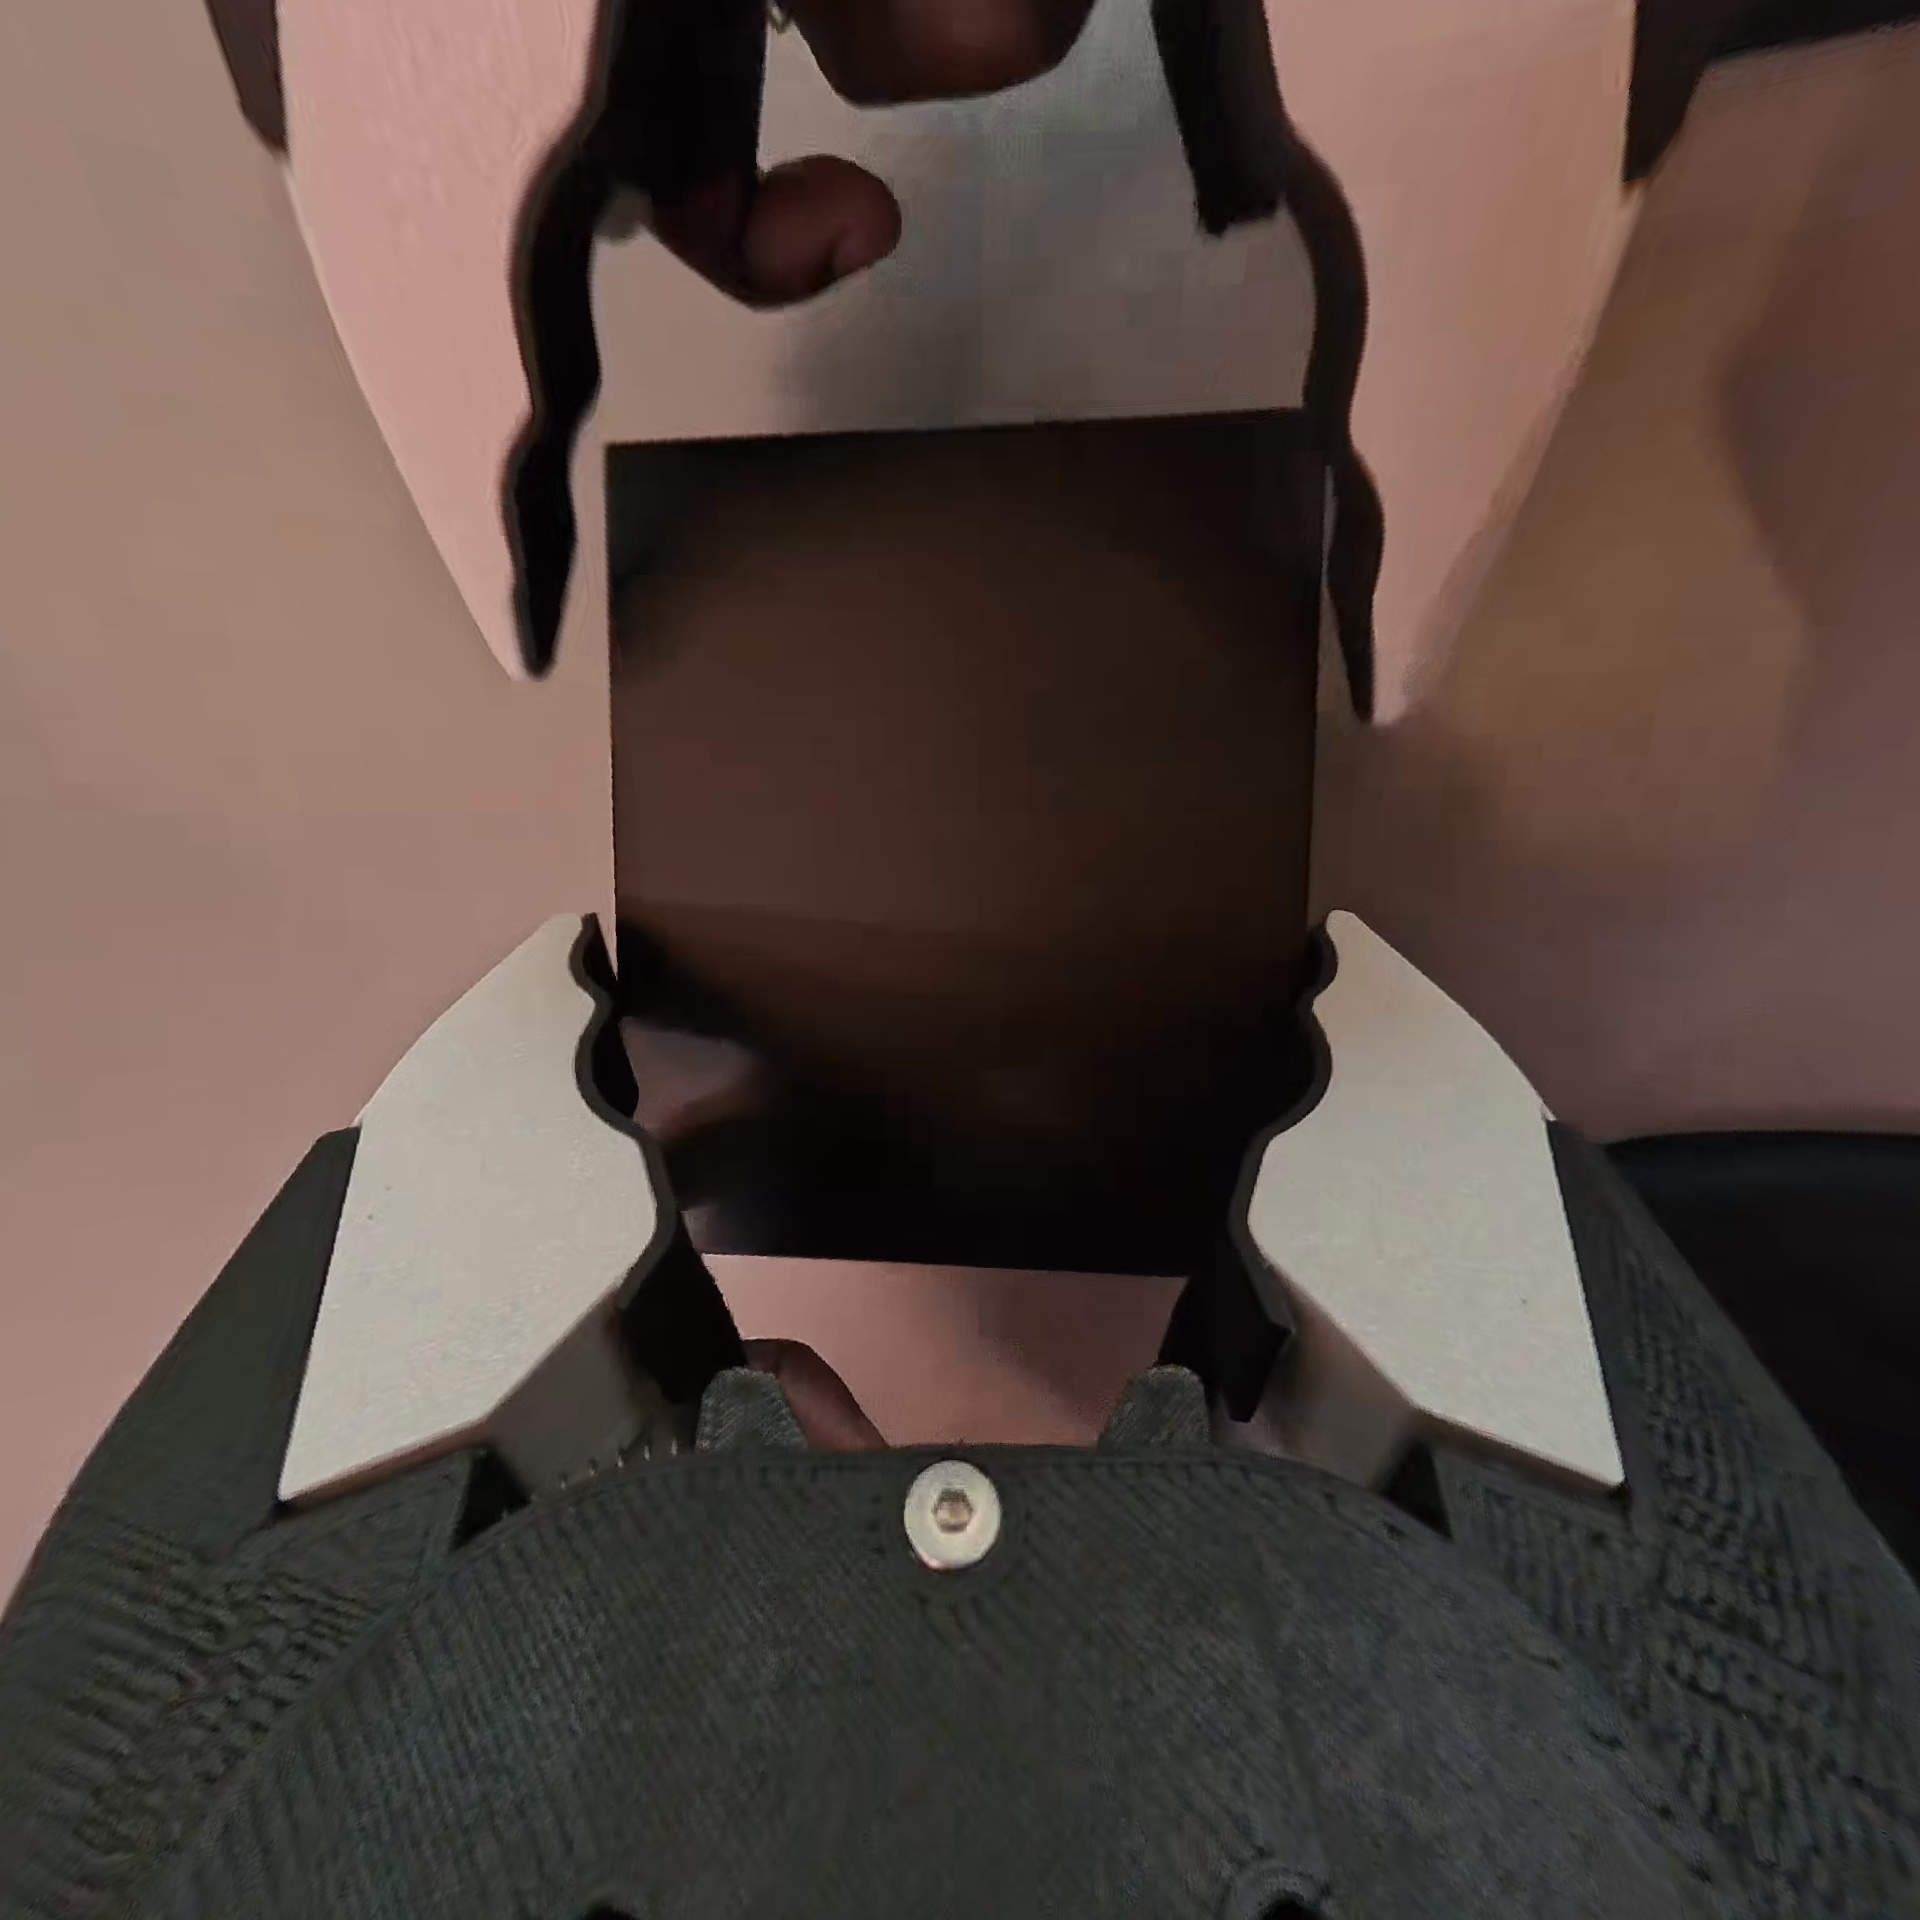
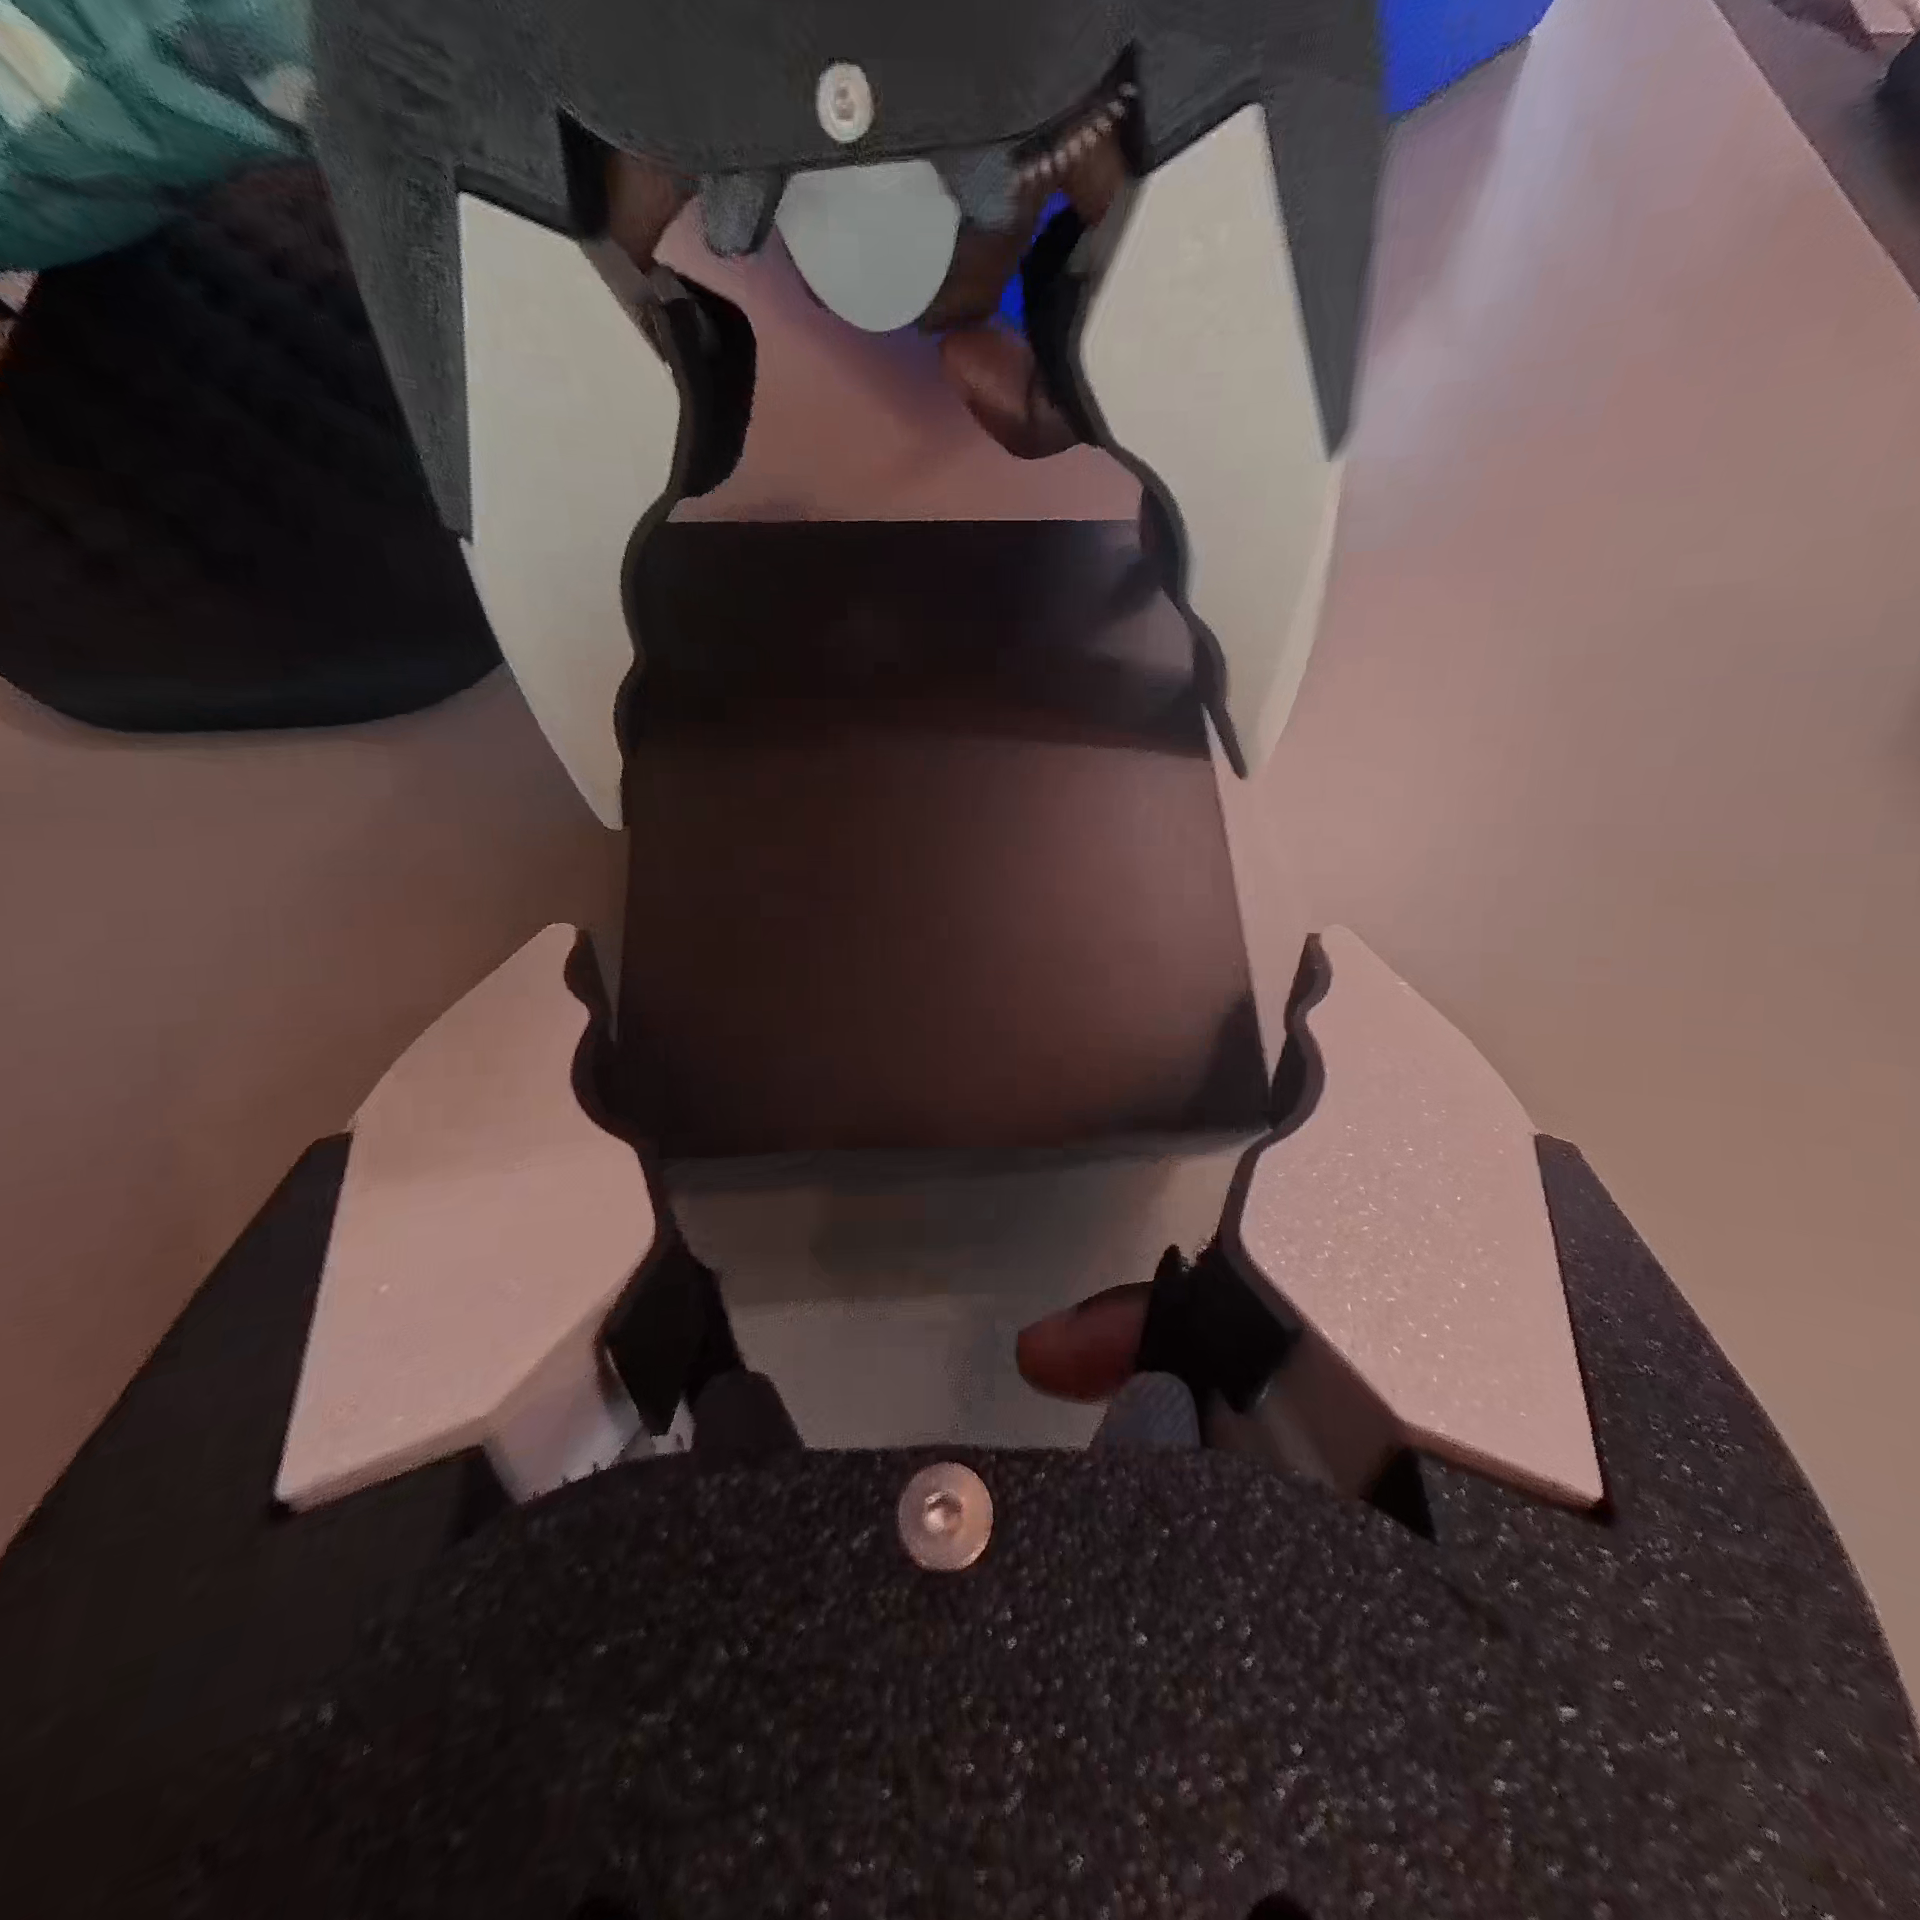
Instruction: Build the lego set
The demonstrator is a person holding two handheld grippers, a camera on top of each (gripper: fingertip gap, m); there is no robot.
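Note:
A dark, flat-sided rectangular block [image 1: 966,790] lies on the pale table between my two grippers, which face each other. My left gripper [image 1: 961,925] has both fingers pressed against the block's sides. In the right wrist view the left gripper [image 2: 925,795] grips the far half of the block [image 2: 935,987]. My right gripper [image 2: 945,935] straddles the near half, its jaws wide, with a thin gap showing at the right finger [image 2: 1304,1039]. In the left wrist view the right gripper [image 1: 954,686] also stands a little wider than the block. No Lego bricks are in view.
The pale pinkish table [image 2: 1610,727] runs all around. A dark textured mat [image 2: 208,468] lies at the left of the right wrist view, with teal cloth [image 2: 104,104] behind it and something blue [image 2: 1455,62] at the top right. A person's fingertips [image 1: 821,229] show behind the right gripper. Only a small space, under 4 cm, lies between the two pairs of fingers.

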